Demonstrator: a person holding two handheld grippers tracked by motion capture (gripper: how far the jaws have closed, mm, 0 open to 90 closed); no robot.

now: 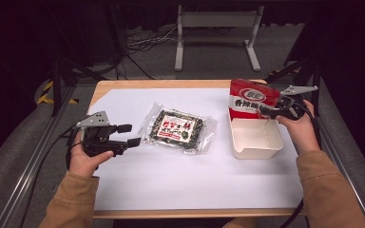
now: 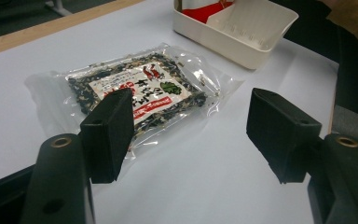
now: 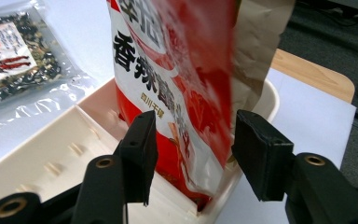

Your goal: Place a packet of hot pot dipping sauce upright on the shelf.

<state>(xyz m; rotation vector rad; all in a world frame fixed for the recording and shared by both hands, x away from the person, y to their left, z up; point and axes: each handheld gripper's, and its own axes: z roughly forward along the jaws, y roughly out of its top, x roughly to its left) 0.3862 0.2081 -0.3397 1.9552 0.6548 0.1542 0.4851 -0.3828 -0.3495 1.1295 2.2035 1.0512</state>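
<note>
Nearest the person, the left gripper (image 1: 129, 135) sits just short of the clear seaweed packet (image 1: 179, 128), jaws wide apart with nothing between them. That packet lies flat on the white sheet (image 1: 171, 175), left of the cream bin (image 1: 255, 138). The red snack bag (image 1: 246, 99) stands upright in the bin's far end; the right gripper (image 1: 266, 112) straddles its edge, jaws parted and not pressing.

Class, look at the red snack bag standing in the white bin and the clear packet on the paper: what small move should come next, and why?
Probably the left claw eases forward onto the clear seaweed packet. The red snack bag already stands in the white bin, with the right claw open around it, pads apart from it, while the left claw is open just short of the packet.
</note>
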